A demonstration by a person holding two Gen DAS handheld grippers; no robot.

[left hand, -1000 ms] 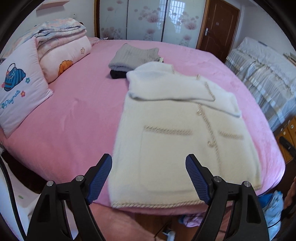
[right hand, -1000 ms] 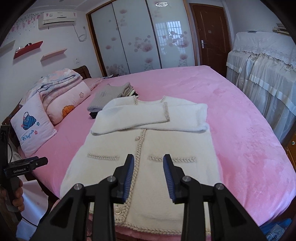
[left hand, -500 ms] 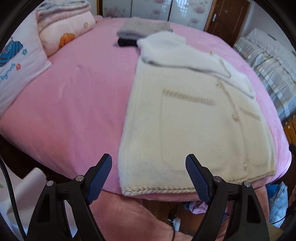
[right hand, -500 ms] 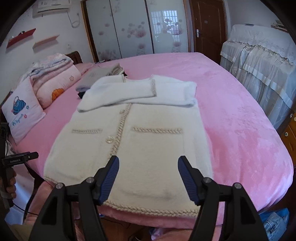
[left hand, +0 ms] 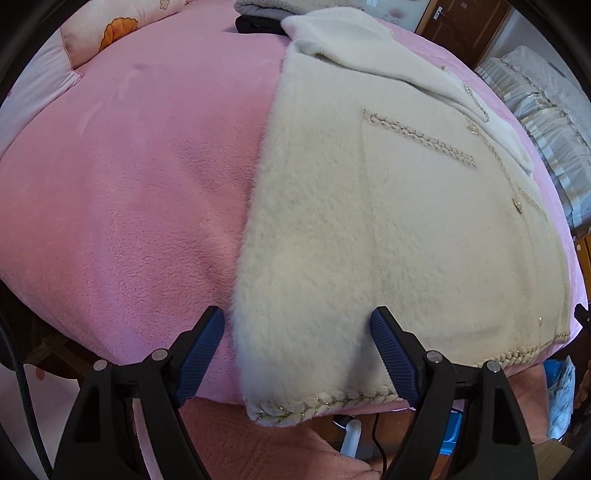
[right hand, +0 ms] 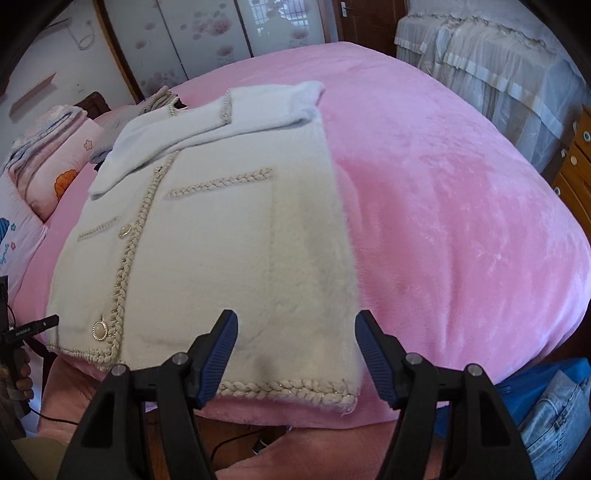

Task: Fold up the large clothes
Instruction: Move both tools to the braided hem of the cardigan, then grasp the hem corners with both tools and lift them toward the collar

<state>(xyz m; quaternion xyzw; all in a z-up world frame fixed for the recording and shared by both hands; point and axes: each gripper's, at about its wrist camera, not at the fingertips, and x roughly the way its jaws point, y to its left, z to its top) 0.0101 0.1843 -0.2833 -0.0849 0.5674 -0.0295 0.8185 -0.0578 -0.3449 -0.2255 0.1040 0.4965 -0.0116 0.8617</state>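
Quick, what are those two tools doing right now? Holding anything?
Left tool: open, holding nothing, over the cardigan hem.
Right tool: open, holding nothing.

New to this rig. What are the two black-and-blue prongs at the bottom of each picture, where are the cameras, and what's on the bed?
No robot here: a person carries a hand-held gripper in each hand, and a fisheye camera on each one looks forward along its two fingers. The prongs are those fingers, with blue ribbed pads.

One picture is from the left hand-held gripper, the other from the right hand-held gripper. Both are open and hold nothing; each is poised over a bottom corner of the cream cardigan, near its braided hem.

The cardigan lies flat on the pink bed, sleeves folded across the chest. Behind it sit folded grey clothes and pillows.
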